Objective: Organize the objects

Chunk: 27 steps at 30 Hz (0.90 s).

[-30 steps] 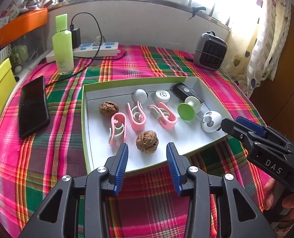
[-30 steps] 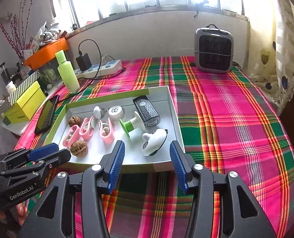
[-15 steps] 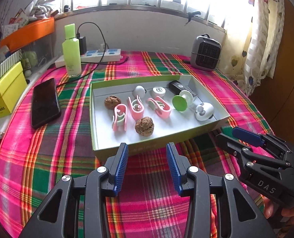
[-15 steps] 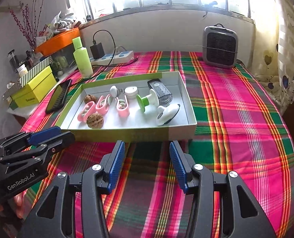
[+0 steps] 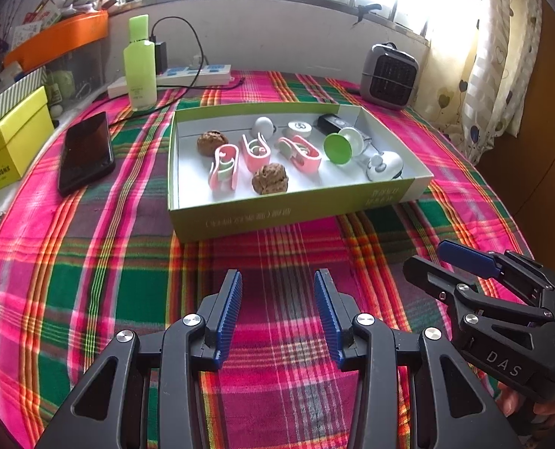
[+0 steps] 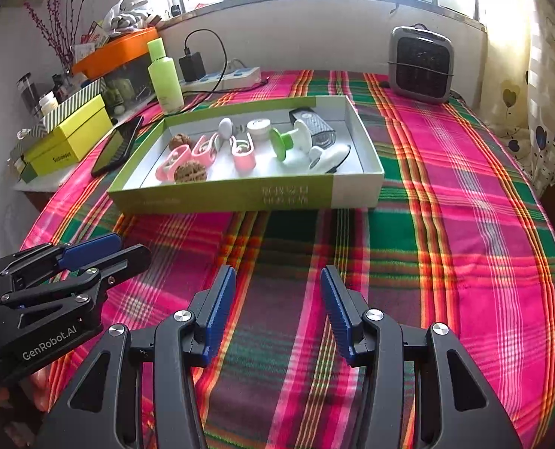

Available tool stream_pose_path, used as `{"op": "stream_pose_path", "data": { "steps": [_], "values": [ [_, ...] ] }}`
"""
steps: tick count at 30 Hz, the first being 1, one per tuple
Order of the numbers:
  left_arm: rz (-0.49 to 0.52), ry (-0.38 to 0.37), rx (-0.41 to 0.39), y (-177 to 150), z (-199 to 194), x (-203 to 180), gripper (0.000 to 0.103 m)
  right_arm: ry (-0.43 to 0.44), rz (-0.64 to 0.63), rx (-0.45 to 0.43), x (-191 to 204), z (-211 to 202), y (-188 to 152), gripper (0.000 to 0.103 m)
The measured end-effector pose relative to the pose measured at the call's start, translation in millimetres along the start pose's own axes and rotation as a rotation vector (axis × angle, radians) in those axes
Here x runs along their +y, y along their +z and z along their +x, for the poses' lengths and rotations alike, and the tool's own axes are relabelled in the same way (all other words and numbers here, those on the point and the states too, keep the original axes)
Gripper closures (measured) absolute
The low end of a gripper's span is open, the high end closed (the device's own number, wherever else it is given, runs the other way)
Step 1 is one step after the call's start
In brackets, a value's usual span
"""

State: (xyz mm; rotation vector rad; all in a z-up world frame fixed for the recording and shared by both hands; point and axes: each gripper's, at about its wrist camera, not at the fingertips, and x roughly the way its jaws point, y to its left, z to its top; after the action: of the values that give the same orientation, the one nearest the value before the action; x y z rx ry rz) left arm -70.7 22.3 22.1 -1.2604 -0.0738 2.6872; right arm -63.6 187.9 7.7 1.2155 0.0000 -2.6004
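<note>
Here, both tongs, left [image 5: 277, 310] and right [image 6: 277, 307], level, agape, empty, short of the box [image 5: 277, 213].

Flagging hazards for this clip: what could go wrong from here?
1. The walnut is round and loose in the box; it may slip or roll when pinched.
2. The pink clips lie crowded together, so open left tongs might nudge neighbours.
3. The right tongs are close beside the left; reaching together risks collision.
</note>
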Motion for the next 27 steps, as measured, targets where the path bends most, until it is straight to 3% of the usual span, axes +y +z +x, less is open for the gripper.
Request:
{"op": "stream_pose_path", "data": {
  "steps": [27],
  "values": [
    [0.028, 0.077, 0.014, -14, 7, -17, 0.057, -0.091, -0.035, 0.04, 3, 2, -15, 0.054]
  ]
}}
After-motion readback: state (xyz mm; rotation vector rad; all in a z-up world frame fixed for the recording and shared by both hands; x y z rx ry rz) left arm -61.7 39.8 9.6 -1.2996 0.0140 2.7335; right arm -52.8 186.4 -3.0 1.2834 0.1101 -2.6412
